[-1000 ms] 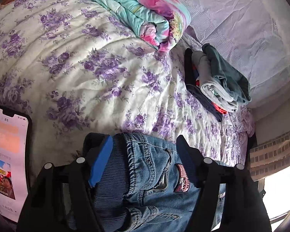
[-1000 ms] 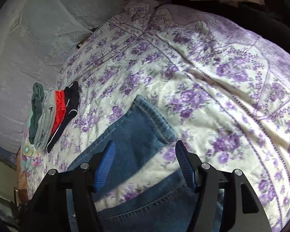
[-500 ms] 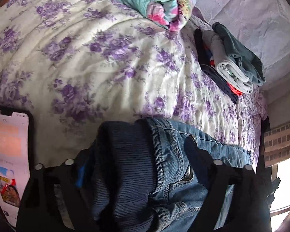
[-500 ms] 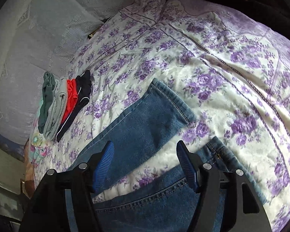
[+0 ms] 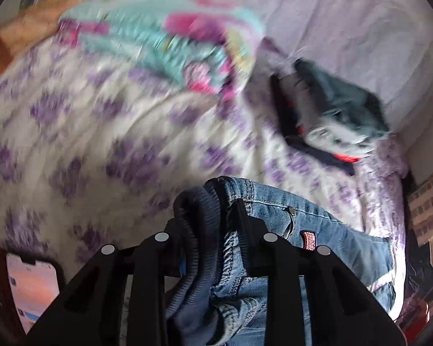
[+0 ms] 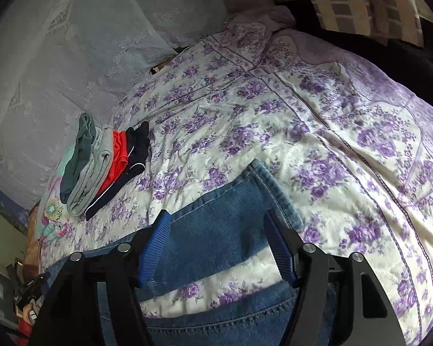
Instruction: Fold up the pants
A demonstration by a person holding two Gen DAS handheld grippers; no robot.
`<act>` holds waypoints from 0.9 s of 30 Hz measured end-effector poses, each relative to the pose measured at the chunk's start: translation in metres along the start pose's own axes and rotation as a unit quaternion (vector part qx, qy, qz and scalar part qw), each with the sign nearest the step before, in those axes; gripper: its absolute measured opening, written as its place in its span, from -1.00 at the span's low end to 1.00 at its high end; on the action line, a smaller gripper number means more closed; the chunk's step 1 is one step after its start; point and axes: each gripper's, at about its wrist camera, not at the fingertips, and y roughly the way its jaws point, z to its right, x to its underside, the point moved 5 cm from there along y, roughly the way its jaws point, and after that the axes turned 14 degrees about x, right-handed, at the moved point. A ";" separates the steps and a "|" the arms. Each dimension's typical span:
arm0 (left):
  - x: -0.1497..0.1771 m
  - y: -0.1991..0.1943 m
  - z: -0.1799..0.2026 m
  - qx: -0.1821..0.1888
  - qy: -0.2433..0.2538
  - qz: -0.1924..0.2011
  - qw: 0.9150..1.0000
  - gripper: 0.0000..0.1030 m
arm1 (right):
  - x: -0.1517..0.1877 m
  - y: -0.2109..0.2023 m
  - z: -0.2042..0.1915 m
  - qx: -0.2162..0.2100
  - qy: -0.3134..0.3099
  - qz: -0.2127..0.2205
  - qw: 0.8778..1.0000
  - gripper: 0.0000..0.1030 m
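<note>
The left gripper [image 5: 213, 230] has its two black fingers pressed on the waist of the jeans [image 5: 303, 219]: the dark ribbed waistband [image 5: 193, 210] bunches up between them and spills over their tips, and the denim with a small red patch [image 5: 308, 240] runs away to the right of the fingers across the flowered bedcover [image 5: 115, 132]. This view is blurred, so finer detail is not readable. The right gripper [image 6: 216, 248] is spread wide, its blue ribbed pads [image 6: 156, 248] standing apart over one trouser leg [image 6: 222, 216], and I cannot tell if they touch the cloth. The leg hem [image 6: 277, 190] lies just beyond the fingertips, and a second band of denim [image 6: 231, 325] lies below the fingers, nearer to the camera, with a strip of bedcover between. Beyond the fingers and to the left, a small pile of folded clothes [image 6: 106, 167] rests well apart from the jeans. In my judgement the denim is thick, rather heavy and limp, not slippery and not fragile; it will sag and drag on the soft bed if it is held at one point only. A firm hold on the stiff stitched edges looks best: the waistband for the left, the hem or the side seam near it for the right, taking both layers together so the fold stays even.
</note>
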 end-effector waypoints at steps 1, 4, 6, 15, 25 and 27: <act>0.007 0.006 -0.011 0.013 -0.037 -0.004 0.999 -0.50 | 0.001 0.003 -0.009 -0.001 -0.011 -0.002 1.000 0.30; 0.011 -0.018 -0.002 0.048 -0.043 0.041 0.997 -0.42 | 0.005 0.008 -0.041 0.002 -0.062 0.002 0.998 0.30; 0.011 -0.043 0.020 0.031 -0.001 0.070 0.997 -0.34 | 0.012 0.014 -0.062 0.004 -0.099 0.000 0.995 0.30; 0.038 -0.023 0.086 0.065 0.098 0.016 0.993 0.37 | 0.081 0.082 -0.165 -0.002 -0.248 -0.081 0.965 0.36; 0.065 0.027 0.062 0.008 0.074 -0.036 0.997 0.40 | 0.089 0.058 -0.182 0.015 -0.314 -0.022 0.949 0.61; 0.076 0.009 0.069 0.036 0.078 -0.027 0.996 0.77 | 0.103 0.048 -0.177 0.005 -0.321 -0.032 0.947 0.69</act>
